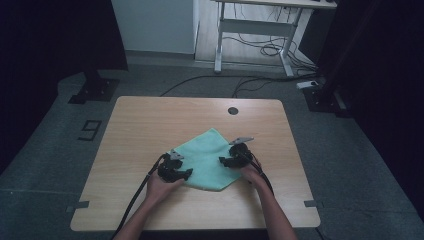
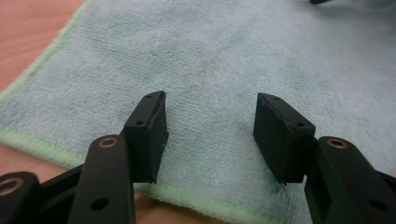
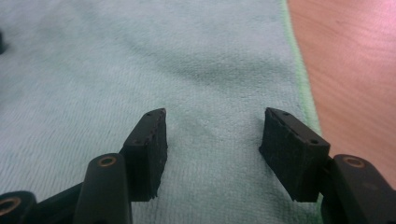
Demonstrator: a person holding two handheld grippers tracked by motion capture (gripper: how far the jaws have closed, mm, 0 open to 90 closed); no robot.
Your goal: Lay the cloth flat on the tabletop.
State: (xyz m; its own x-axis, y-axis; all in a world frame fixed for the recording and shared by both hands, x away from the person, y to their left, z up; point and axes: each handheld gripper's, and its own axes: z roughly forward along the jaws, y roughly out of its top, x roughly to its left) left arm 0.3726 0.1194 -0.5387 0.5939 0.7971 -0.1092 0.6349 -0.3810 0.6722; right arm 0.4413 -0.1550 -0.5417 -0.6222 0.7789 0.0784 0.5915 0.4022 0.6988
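Two grippers hover over a green towel (image 1: 210, 159) lying flat on a wooden table (image 1: 140, 130)
Left gripper (image 2: 210, 121), then right gripper (image 3: 212, 135), jaws apart, empty; the towel looks light, soft and limp, best pinched at its stitched edge or corners

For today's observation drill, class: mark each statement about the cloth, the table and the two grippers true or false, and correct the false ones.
1. The cloth is pale green. True.
2. The left gripper is clamped on a cloth corner. False: its jaws stand open above the cloth.
3. The right gripper is open over the cloth. True.
4. The cloth hangs over the table edge. False: it lies wholly on the tabletop.
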